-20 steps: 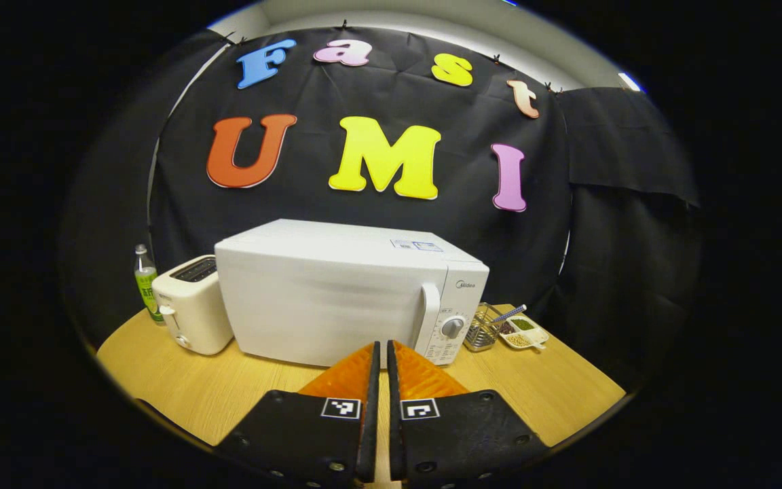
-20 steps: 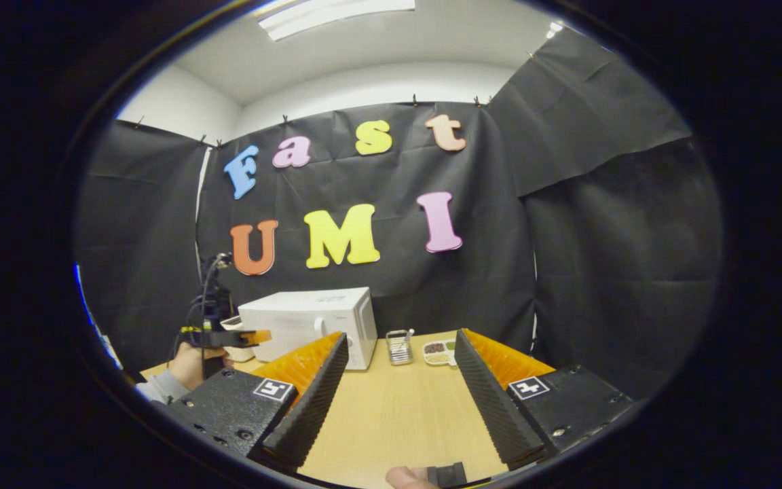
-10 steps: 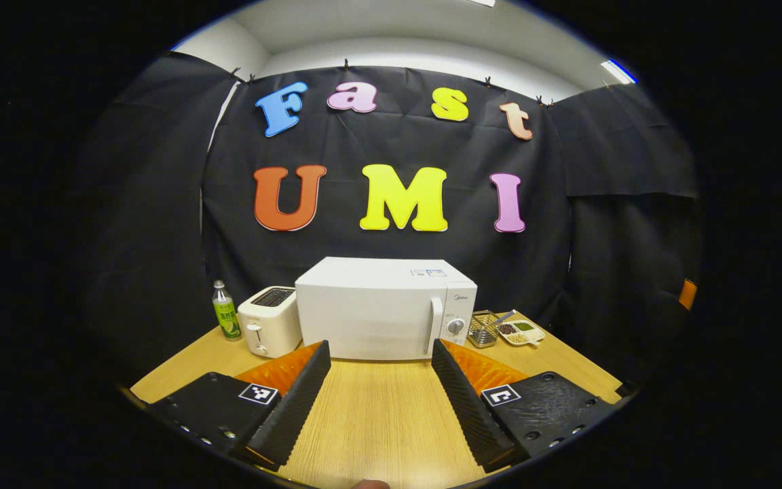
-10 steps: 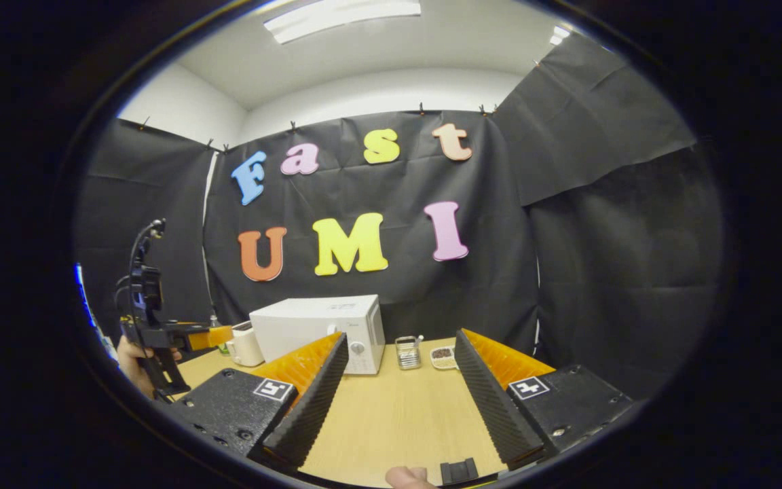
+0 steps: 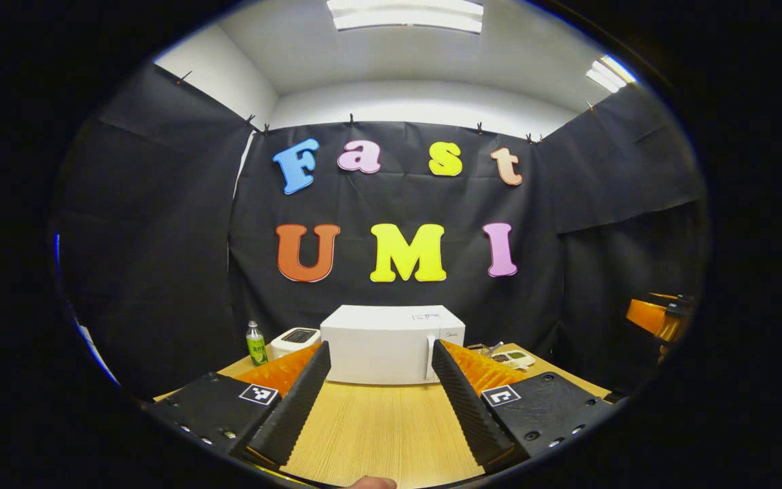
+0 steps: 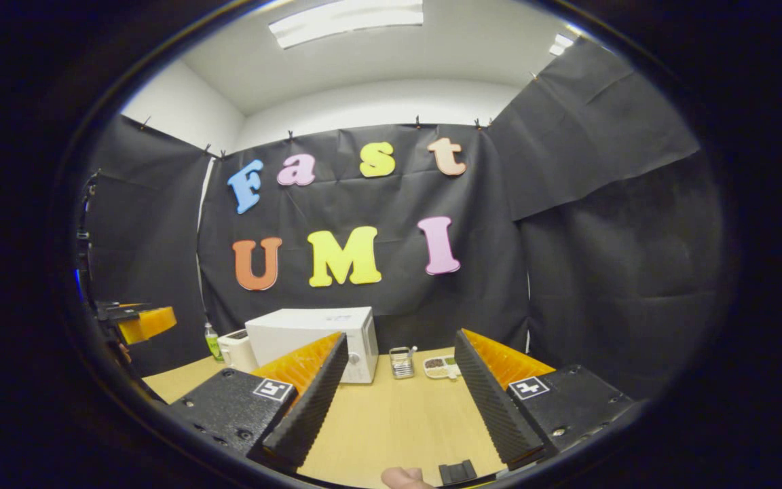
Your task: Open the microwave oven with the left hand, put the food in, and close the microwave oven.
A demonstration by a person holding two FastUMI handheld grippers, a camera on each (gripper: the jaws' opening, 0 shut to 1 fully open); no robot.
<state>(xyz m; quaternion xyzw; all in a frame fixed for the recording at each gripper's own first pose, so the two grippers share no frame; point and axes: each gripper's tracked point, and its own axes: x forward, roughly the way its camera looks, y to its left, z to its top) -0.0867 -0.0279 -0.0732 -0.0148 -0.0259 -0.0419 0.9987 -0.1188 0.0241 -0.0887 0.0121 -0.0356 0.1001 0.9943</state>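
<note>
Two hand-held tools, each with a pair of wedge-shaped fingers on black blocks

In the left gripper view, the left tool [image 5: 381,380] has two ridged, sawtooth-faced fingers [image 5: 299,401] rising from flat black mounting blocks; each block carries a small square black-and-white marker near the finger's base and round screw heads along its outer edge. In the right gripper view, the right tool [image 6: 398,387] is built the same way, with ribbed fingers [image 6: 313,401], a square marker on each block and screws toward the near corners.
</note>
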